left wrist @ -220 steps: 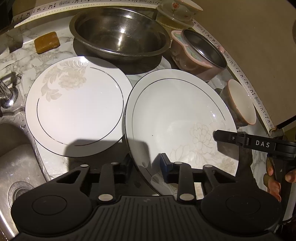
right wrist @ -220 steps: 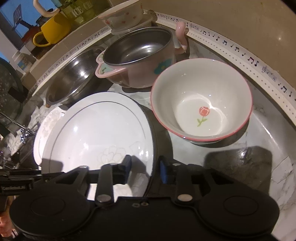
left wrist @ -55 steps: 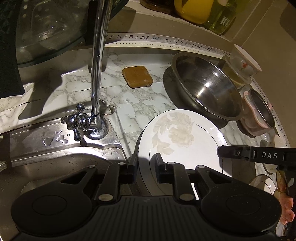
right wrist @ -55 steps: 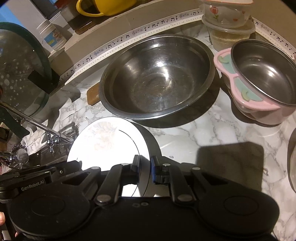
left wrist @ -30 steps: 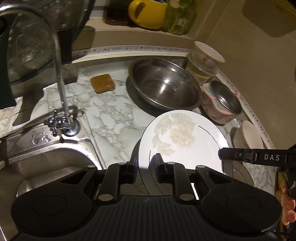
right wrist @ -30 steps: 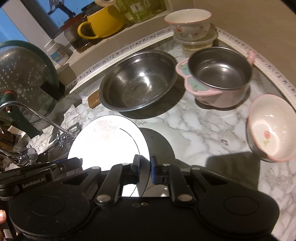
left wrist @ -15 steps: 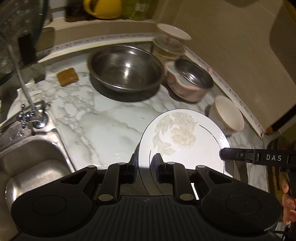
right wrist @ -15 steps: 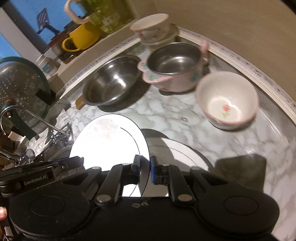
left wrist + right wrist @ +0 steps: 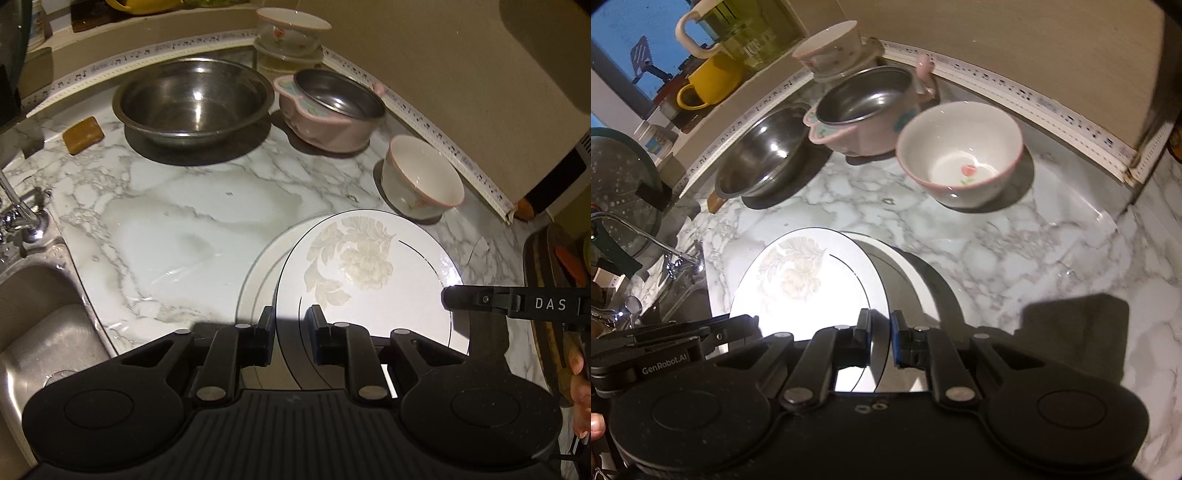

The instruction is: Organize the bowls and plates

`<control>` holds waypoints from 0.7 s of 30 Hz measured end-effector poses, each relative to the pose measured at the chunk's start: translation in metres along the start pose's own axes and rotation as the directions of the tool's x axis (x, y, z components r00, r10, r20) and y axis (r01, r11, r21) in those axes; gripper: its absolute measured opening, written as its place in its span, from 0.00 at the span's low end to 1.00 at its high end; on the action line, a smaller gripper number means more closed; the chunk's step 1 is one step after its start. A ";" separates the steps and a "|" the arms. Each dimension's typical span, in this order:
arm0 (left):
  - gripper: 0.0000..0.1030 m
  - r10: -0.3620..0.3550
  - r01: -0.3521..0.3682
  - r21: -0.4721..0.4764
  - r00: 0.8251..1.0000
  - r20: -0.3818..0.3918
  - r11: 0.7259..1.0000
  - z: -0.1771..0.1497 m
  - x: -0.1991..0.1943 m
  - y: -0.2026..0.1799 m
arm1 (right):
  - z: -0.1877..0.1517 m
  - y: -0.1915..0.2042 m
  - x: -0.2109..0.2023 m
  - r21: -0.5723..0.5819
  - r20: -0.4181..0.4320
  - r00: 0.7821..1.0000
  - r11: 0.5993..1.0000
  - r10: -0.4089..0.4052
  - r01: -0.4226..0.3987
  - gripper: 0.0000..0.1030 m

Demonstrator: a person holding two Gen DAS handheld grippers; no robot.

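Both grippers hold one white plate with a pale flower print [image 9: 369, 280], also in the right wrist view [image 9: 809, 284]. My left gripper [image 9: 291, 339] is shut on its near left rim. My right gripper [image 9: 881, 341] is shut on its right rim. The plate hangs just above a second white plate [image 9: 258, 266] that lies on the marble counter [image 9: 177, 229]; this lower plate shows in the right wrist view [image 9: 908, 284]. A small white bowl with a pink rim [image 9: 421, 181] stands behind the plates, with a tulip inside [image 9: 960, 155].
A large steel bowl [image 9: 192, 99] and a pink pot with a steel insert [image 9: 332, 110] stand at the back. A stacked cup and container [image 9: 288, 37] sit in the corner. A brown soap bar [image 9: 83, 134], tap [image 9: 22, 218] and sink [image 9: 40, 332] are at left.
Both grippers have carried the flowered plate to the right, away from the tap and sink. It now hangs over the second plate, close to the small pink-rimmed bowl.
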State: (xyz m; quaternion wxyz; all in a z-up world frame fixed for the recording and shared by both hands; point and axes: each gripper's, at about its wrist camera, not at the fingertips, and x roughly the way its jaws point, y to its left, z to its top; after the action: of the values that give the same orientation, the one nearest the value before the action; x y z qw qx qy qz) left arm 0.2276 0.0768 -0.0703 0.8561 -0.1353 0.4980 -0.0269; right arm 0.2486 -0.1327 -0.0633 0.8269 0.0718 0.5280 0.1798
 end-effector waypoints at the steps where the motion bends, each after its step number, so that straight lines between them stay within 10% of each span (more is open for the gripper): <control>1: 0.17 0.001 -0.001 0.003 1.000 -0.005 1.000 -0.001 0.003 -0.001 | -0.002 -0.002 0.000 0.003 -0.002 1.000 1.000 -0.003 0.003 0.11; 21: 0.17 -0.028 0.028 0.017 0.999 -0.046 0.999 -0.006 0.024 -0.002 | -0.013 -0.017 0.007 0.023 -0.020 1.000 1.000 -0.015 0.016 0.10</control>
State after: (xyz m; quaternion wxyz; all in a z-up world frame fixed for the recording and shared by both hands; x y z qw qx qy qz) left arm 0.2346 0.0691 -0.0934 0.8451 -0.1341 0.5155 -0.0464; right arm 0.2434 -0.1464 -0.0802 0.8220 0.0756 0.5389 0.1680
